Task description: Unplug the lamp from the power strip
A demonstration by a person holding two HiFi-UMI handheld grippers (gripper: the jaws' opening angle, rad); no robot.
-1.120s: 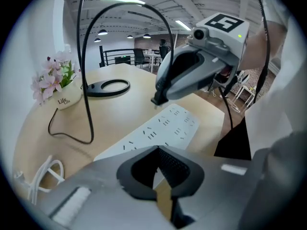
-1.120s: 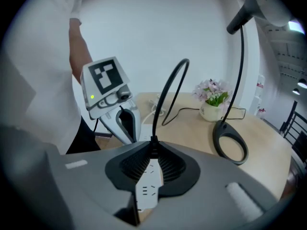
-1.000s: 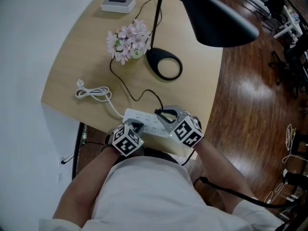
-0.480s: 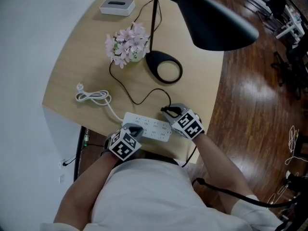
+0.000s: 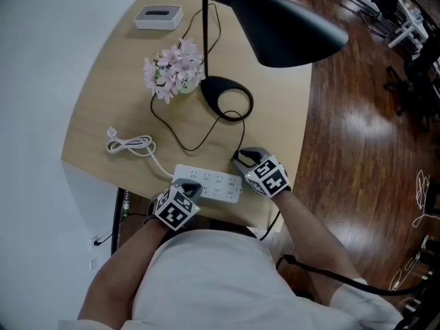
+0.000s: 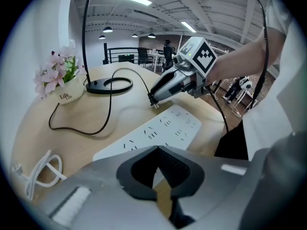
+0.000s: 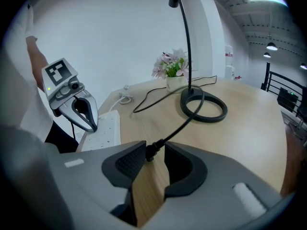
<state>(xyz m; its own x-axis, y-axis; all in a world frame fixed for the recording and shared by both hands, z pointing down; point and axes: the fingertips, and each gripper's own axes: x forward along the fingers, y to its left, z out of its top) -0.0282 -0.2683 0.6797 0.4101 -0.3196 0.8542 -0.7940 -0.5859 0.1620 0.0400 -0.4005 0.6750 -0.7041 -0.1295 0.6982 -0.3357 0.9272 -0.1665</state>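
A white power strip [image 5: 213,183] lies at the near edge of the tan table [image 5: 275,115]. My left gripper [image 5: 189,185] is shut, its tips pressed down on the strip's left end [image 6: 163,128]. My right gripper [image 5: 240,160] is shut on the black lamp plug [image 6: 153,102], which hangs just above and to the right of the strip with its prongs bare. In the right gripper view the lamp cord [image 7: 180,128] runs out from between the jaws toward the ring-shaped lamp base [image 7: 184,99]. The black lamp head [image 5: 275,26] hangs over the table.
A pot of pink flowers [image 5: 172,71] stands left of the lamp base [image 5: 210,88]. A white box [image 5: 157,16] sits at the far corner. The strip's own white cable [image 5: 130,145] lies coiled at the left edge. A wooden floor [image 5: 357,136] lies to the right.
My right gripper has pulled the plug out of the strip and carried it up and to the right. The black cord's loop has slid toward the lamp base. My left gripper stays on the strip.
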